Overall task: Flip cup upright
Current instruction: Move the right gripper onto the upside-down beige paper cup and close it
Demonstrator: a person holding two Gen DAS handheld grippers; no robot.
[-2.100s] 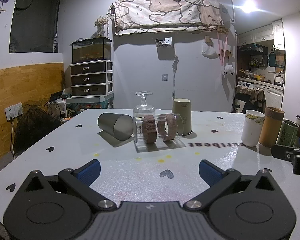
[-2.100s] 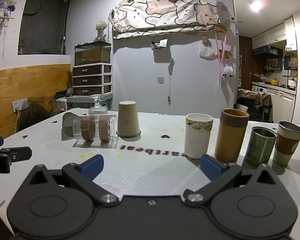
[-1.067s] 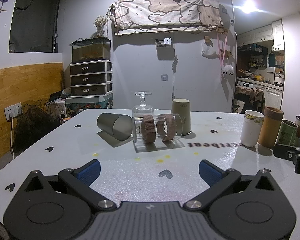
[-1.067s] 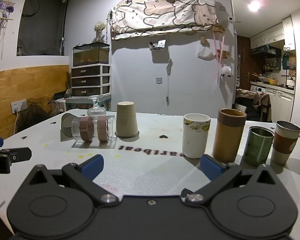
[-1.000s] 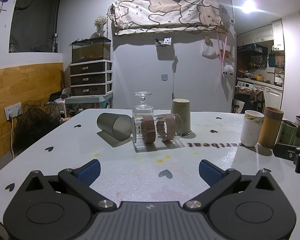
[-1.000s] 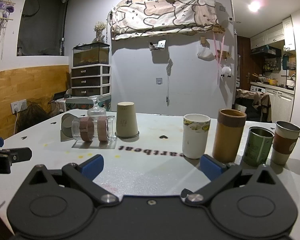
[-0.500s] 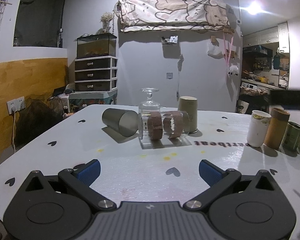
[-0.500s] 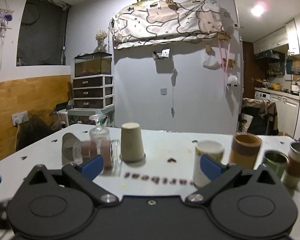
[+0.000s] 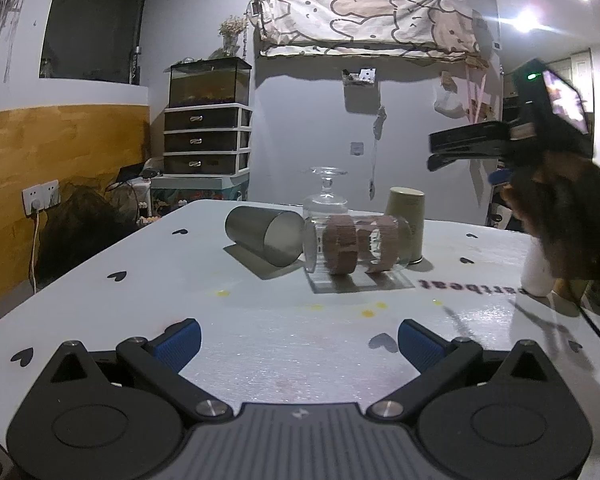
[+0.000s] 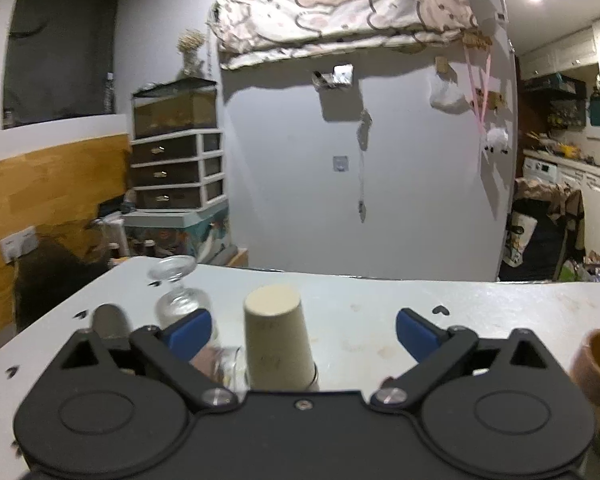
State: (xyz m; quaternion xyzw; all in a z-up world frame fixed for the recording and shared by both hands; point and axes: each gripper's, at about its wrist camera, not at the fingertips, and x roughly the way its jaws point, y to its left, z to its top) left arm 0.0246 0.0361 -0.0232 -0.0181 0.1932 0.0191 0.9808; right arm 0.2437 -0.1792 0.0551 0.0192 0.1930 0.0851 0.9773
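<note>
The right tool (image 10: 302,330), blue-padded fingers spread wide and empty, hangs above the upside-down beige paper cup (image 10: 278,344) on the white worktop (image 10: 380,300). The left tool (image 9: 299,338), equally wide and empty, sits low before the clear glass tumbler lying sideways (image 9: 356,249).

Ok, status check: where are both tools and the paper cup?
Right tool open, above the inverted paper cup, not touching. Left tool open, low over the table. Clear glass lies beside the cup.
</note>
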